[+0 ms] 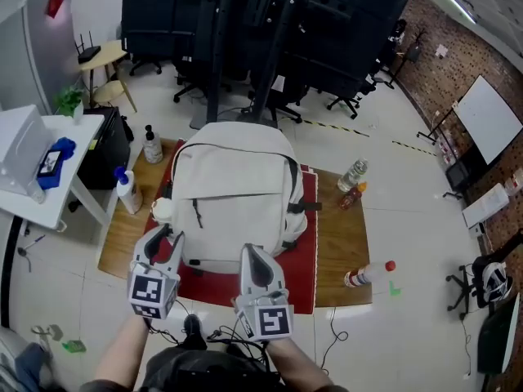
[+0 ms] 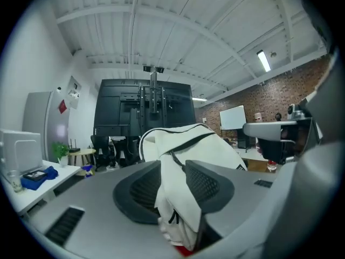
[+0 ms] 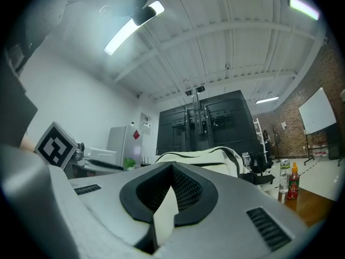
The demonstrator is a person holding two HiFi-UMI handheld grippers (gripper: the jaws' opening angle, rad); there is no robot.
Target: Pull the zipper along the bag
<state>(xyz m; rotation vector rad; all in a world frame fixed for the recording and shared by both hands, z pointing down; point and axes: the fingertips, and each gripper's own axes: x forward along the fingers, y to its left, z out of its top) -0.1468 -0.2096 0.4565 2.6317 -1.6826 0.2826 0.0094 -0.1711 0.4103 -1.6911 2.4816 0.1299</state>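
Your left hand-held gripper point(image 1: 164, 238) sits at the lower left corner of the white backpack point(image 1: 233, 194). Its jaws stand apart, and a fold of the bag's cloth point(image 2: 180, 198) hangs loosely in the gap without being pinched. A small black tab point(image 2: 173, 216) shows low on that fold. Your right hand-held gripper point(image 1: 255, 253) meets the bag's near edge at lower centre of the frame, and its jaws are closed on a thin flap of the white cloth point(image 3: 164, 215).

The backpack lies flat on a red mat point(image 1: 304, 282) in the middle of the wooden worktop point(image 1: 339, 235), with its top towards the top of the frame. A dark zipper line point(image 1: 237, 146) curves round that far end, well apart from both of your tools, and a short black pull point(image 1: 197, 214) hangs on the front panel, just above the left one.

To the bag's left, a spray bottle with a blue head point(image 1: 127, 189) and a pump bottle point(image 1: 152, 145) stand on the worktop. To the right stand a clear water bottle point(image 1: 353, 175) and a smaller red-orange bottle point(image 1: 352, 196), and a bottle with a red cap point(image 1: 368, 274) lies on its side at the lower right. None of them touches the bag. A black stand point(image 1: 245, 47) rises behind the worktop at the top of the frame, and a white side table point(image 1: 51, 196) stands at the left edge.
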